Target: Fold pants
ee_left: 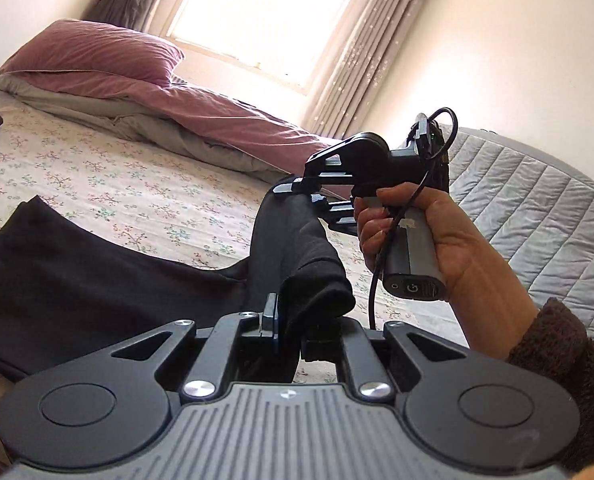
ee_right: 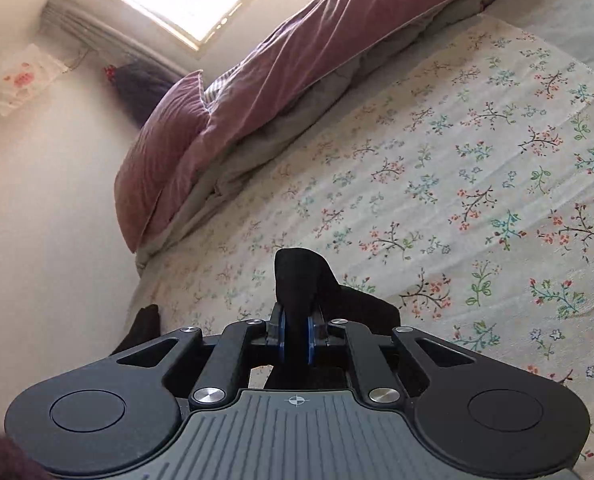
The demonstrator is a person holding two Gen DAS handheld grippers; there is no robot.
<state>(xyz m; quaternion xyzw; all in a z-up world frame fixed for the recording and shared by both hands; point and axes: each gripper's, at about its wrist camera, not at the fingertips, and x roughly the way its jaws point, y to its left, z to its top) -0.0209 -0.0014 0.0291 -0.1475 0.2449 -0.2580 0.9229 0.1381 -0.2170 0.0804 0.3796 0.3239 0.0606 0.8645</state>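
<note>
Pants (ee_left: 77, 276) between both tongs

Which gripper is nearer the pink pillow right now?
Left, though neither is close. The left gripper holds the black pants nearer the pillow; the right gripper sits farther along the bed.

Strong daylight is admitted through the window (ee_left: 257, 16), which is blown out to white; frame edges are bent and darkened by fisheye distortion.

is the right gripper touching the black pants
Touching: the right wrist view shows the right gripper shut on a fold of the black pants, blue pads pressing both sides.
</note>
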